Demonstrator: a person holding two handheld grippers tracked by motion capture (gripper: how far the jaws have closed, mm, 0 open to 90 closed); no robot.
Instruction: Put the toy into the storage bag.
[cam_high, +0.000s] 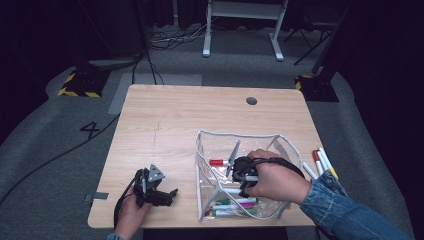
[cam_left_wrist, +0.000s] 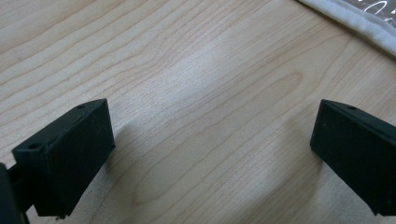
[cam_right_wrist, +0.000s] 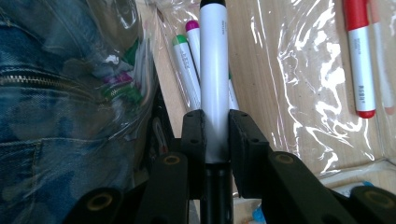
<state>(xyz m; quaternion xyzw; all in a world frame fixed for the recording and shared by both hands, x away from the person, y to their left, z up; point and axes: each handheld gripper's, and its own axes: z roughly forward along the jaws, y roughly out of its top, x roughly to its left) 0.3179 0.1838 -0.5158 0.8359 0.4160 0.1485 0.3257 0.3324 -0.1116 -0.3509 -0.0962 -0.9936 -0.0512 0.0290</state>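
Observation:
A clear plastic pouch (cam_high: 202, 150) with white trim stands open on the wooden table (cam_high: 175, 115). My right gripper (cam_high: 239, 171) reaches inside it, shut on a white marker with a black cap (cam_right_wrist: 214, 70) that sticks out past the jaws (cam_high: 233, 156). On the pouch floor lie a red-capped marker (cam_right_wrist: 359, 60) (cam_high: 217, 162), a green-capped marker (cam_right_wrist: 183, 70) and a magenta-capped one (cam_right_wrist: 191, 28). My left gripper (cam_high: 169, 194) rests near the table's front left, open (cam_left_wrist: 212, 154) over bare wood, with nothing between its jaws.
Several loose markers (cam_high: 321, 161) lie on the table just right of the pouch, near the right edge. The pouch's white rim (cam_left_wrist: 355, 18) sits a short way beyond my left gripper. A denim sleeve (cam_high: 340, 207) comes in from the bottom right.

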